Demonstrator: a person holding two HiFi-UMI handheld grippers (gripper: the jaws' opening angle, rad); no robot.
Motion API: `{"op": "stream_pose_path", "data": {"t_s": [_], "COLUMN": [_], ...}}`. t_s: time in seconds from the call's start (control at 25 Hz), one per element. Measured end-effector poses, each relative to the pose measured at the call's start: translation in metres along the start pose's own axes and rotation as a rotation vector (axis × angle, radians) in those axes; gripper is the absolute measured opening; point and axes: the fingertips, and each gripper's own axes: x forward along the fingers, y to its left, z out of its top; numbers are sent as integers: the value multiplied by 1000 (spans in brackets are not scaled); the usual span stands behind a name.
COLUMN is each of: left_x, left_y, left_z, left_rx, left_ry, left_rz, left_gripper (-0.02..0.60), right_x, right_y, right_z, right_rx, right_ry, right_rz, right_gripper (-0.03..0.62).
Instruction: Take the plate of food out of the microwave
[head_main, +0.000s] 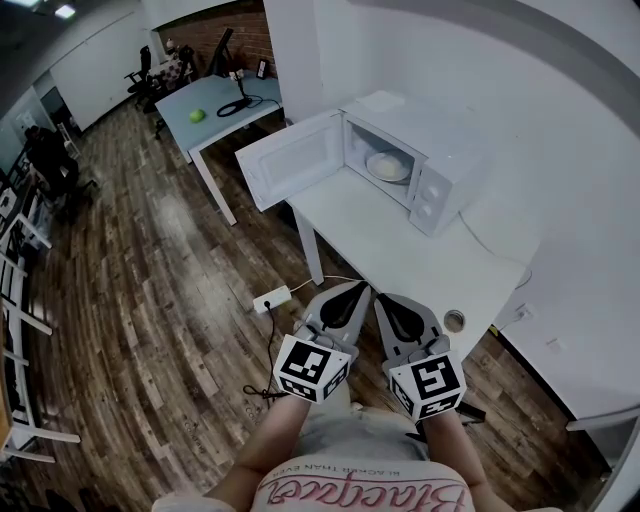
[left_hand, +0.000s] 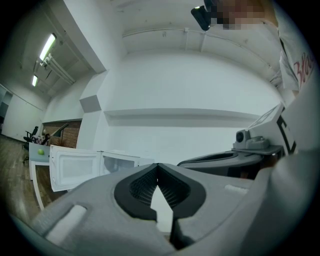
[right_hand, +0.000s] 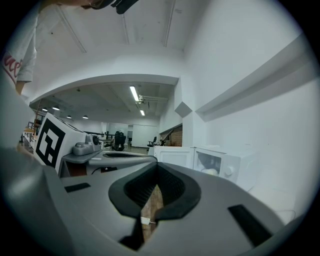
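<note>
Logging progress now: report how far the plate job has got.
Done: the microwave door stands open, with the plate of food visible inside. In hand: nothing. The left gripper and right gripper are shut and empty, well back from the microwave. To do: reach in, grip the plate, bring it out.

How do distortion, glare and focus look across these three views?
Head view: heavy fisheye bend, dark corners, a glare patch on the wood floor; microwave and plate evenly lit. Left gripper view: round vignette, the left tool fills the bottom, slightly soft. Right gripper view: same vignette, bright ceiling strips, plate tiny.
</note>
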Motion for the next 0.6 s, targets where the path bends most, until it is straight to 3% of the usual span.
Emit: {"op": "stream_pose_path", "data": {"t_s": [0.32,0.6], "left_x": [10,23], "left_y": [14,37], "left_z": [1,0], "left_rx": [-8,-21], "left_ry": [-5,-16], "left_rz": [12,7], "left_gripper": [5,5], "right_x": [17,36], "right_y": [-11,-7], "right_z": [3,11], "right_rx": [19,3], "right_ry": [-13,0], "right_rz": [-14,23], "right_gripper": [11,11]}}
